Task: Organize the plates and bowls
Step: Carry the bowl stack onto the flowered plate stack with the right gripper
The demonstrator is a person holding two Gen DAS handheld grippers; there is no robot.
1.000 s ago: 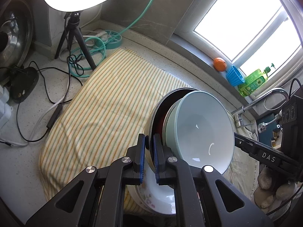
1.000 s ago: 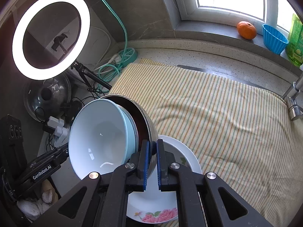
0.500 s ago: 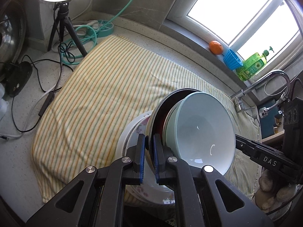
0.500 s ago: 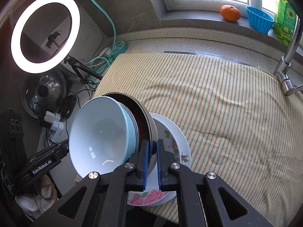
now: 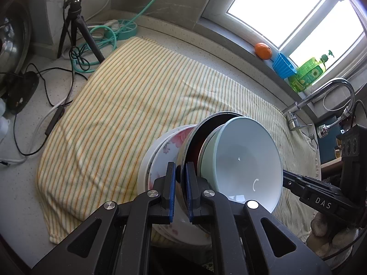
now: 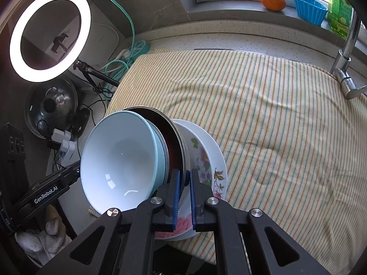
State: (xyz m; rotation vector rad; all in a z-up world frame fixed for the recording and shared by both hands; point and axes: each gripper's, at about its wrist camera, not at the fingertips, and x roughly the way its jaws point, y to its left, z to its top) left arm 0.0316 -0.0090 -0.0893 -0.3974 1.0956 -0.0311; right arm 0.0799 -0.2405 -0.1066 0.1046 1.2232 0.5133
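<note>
A nested stack of bowls hangs tilted on edge between both grippers: a metal bowl (image 5: 195,135) (image 6: 170,126) with a dark inside, a pale green one, and a light blue bowl (image 5: 243,160) (image 6: 119,158) innermost. My left gripper (image 5: 180,167) is shut on the metal bowl's rim. My right gripper (image 6: 183,174) is shut on the opposite side of that rim. Right beneath and beside the stack lie white floral plates (image 5: 165,151) (image 6: 206,158) on the near edge of a striped cloth (image 5: 128,105) (image 6: 275,105).
A ring light (image 6: 49,35) on a tripod (image 5: 75,27), a green hose and cables crowd the counter's left. A pot lid (image 6: 50,105) leans there. A faucet (image 5: 321,94) (image 6: 346,52) stands at the right. The sill holds an orange (image 6: 273,1), blue cup and soap bottle.
Both grippers have carried the bowl stack down and toward the cloth's near edge. The floral plates now show right under and beside the stack.
</note>
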